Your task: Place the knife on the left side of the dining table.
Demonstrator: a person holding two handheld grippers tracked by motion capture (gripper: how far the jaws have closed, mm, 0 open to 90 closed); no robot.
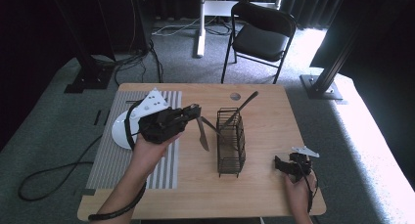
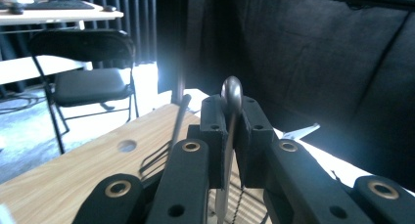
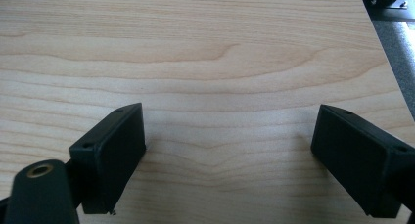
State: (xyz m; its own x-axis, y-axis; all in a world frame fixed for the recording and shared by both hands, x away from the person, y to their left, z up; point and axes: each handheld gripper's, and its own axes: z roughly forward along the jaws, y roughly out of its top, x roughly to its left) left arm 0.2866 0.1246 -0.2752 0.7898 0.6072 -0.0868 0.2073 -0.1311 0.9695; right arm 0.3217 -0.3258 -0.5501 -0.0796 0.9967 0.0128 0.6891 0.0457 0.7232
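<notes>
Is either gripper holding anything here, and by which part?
The left gripper is shut on a table knife, clamped near the rounded handle end, blade hanging down beside the wire caddy. The right gripper is open, holding nothing.

Knife (image 2: 230, 136) blade cut off by the bottom edge in left gripper view, handle mostly hidden between left gripper (image 2: 230, 123) pads; utensil (image 1: 243, 106) in wire caddy (image 1: 231, 143) too small to tell fork from knife
</notes>
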